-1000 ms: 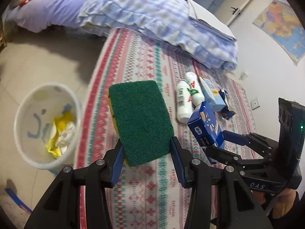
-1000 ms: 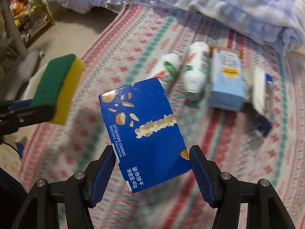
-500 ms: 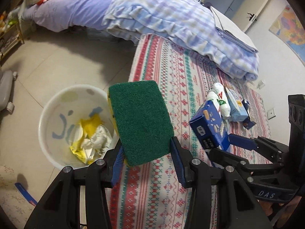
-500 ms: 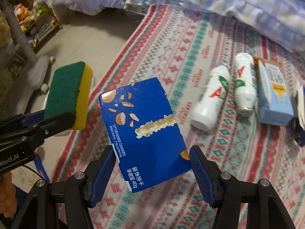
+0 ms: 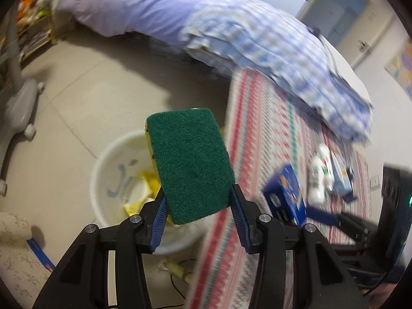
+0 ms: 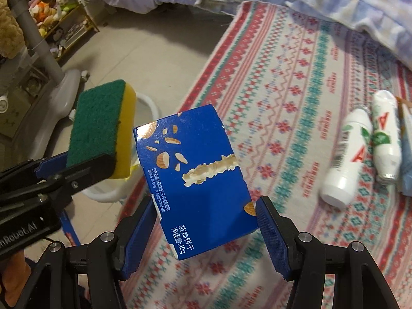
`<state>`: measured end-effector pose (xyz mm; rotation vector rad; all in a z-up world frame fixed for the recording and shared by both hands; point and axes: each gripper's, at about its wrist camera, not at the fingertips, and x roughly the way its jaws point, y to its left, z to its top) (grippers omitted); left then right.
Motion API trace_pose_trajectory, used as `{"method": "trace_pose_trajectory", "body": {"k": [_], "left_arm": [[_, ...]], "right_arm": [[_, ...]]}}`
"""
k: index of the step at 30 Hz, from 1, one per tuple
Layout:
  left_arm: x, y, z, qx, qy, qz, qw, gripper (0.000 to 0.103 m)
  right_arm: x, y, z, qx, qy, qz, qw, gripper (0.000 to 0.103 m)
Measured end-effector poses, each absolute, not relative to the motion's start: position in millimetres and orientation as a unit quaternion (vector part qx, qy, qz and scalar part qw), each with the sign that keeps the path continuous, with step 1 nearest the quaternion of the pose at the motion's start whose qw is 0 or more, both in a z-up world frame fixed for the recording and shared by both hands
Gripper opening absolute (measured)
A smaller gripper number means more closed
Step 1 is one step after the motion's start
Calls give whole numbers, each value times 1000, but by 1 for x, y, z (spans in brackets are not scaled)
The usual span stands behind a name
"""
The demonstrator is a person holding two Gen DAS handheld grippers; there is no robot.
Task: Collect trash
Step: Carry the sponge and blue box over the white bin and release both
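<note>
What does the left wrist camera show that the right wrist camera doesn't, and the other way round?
Only the left wrist view looks into the white bin, with crumpled yellow and white trash inside, and shows a wall map. Only the right wrist view shows the shelf of stuffed toys clearly and the print on the blue box. Both show the sponge in the left gripper, the box in the right gripper, two white bottles and the patterned blanket.
</note>
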<state>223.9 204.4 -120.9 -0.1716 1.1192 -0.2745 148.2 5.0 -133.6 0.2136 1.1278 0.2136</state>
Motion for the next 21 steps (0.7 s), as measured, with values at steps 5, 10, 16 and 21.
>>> {"method": "trace_pose_trajectory", "body": {"k": [5, 10, 16, 21], "left_arm": [[249, 241, -144, -126, 568, -110, 806, 50], [258, 250, -168, -135, 600, -94, 783, 57], [255, 251, -169, -147, 605, -97, 776, 70], [259, 273, -164, -196, 601, -86, 770, 70]], "right_arm": [[161, 18, -138, 117, 536, 114, 828, 68], [177, 30, -145, 144, 537, 129, 821, 68], [192, 49, -149, 177, 534, 154, 812, 68], [200, 65, -148, 177, 529, 168, 813, 69]]}}
